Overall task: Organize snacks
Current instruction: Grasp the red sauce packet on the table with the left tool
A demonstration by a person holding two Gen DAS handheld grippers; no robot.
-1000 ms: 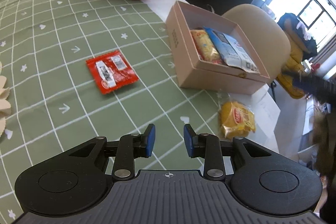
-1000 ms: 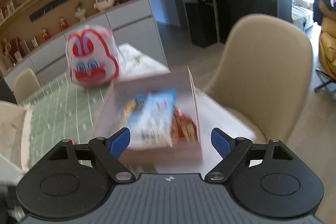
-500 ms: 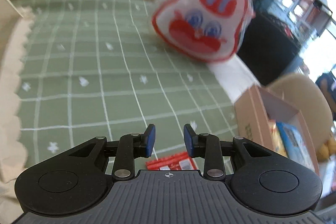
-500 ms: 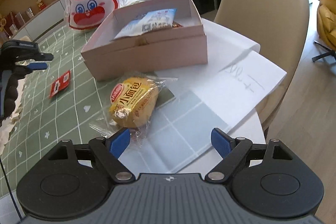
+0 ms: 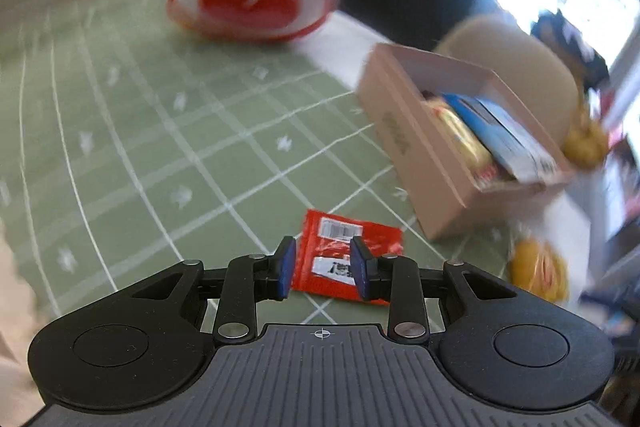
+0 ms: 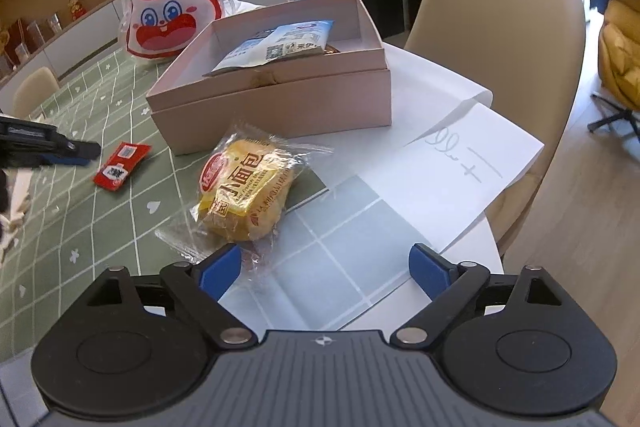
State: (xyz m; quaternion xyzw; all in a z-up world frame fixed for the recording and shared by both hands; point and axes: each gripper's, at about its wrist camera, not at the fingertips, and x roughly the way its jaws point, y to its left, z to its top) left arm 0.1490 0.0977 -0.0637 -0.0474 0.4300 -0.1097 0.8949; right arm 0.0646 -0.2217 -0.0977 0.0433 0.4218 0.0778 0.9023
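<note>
Green checked cloth is covering the surface [image 6: 100,227]. Left tongs [image 5: 323,271] are hovering, slightly parted and empty, over a red sachet [image 5: 344,255]. Right tongs [image 6: 324,269], just widening, are gaping empty near a yellow bread packet [image 6: 246,187] beside the pink box [image 6: 280,103].

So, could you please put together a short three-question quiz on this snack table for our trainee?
1. True or false: the pink box is empty.
2. Which snack lies in front of the left gripper? A) red sachet B) yellow bread pack C) rabbit bag
3. Fill in: the right gripper has its jaws ____.

Key: 1 false, packets lie inside; 2 A; 3 open, nothing held.
</note>
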